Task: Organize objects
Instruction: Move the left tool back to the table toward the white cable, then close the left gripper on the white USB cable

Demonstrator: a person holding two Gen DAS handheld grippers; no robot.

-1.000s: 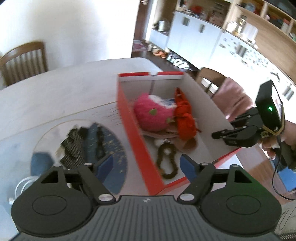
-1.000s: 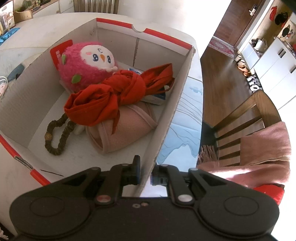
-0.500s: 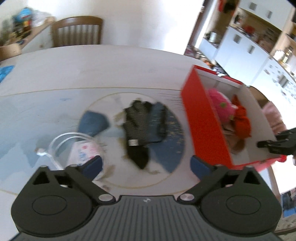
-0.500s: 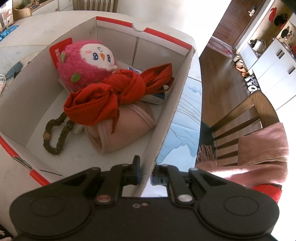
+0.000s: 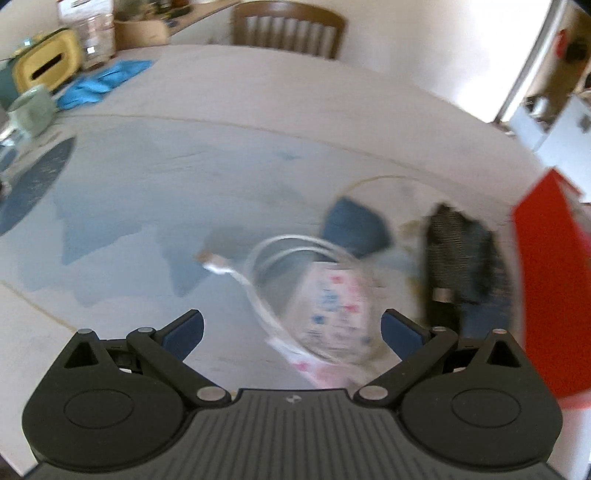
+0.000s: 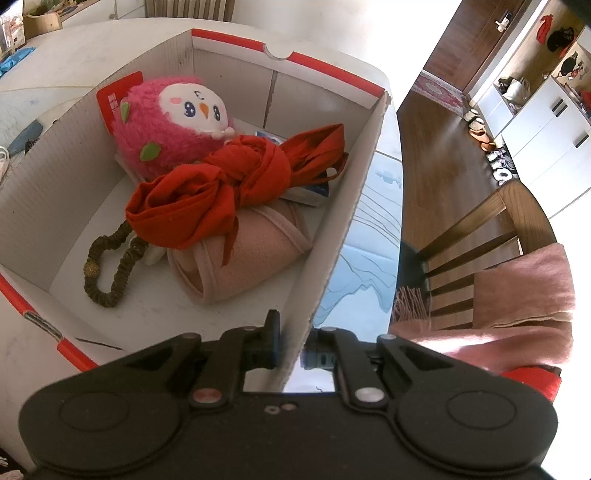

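My left gripper point(image 5: 291, 328) stands wide open above the table, nothing between its blue pads. Just ahead of it lie a coiled white cable point(image 5: 258, 280) and a small printed packet point(image 5: 332, 310). Further right is a dark mesh pouch point(image 5: 458, 258). The red box point(image 5: 546, 288) fills the right edge. My right gripper point(image 6: 291, 343) is shut on the red box's right wall point(image 6: 343, 221). Inside the box lie a pink plush toy point(image 6: 173, 125), a knotted red cloth point(image 6: 221, 181), a folded pink cloth point(image 6: 243, 258) and a brown scrunchie point(image 6: 110, 266).
A green mug point(image 5: 29, 110), a yellow container point(image 5: 44, 66) and blue gloves point(image 5: 103, 81) sit at the table's far left. A wooden chair point(image 5: 284, 26) stands behind the table. Another chair point(image 6: 487, 236) with a pink blanket point(image 6: 524, 306) is right of the box.
My left gripper has swung left from over the red box to above the cable and packet, and its jaws have opened wider. The right gripper has kept its hold on the box wall.
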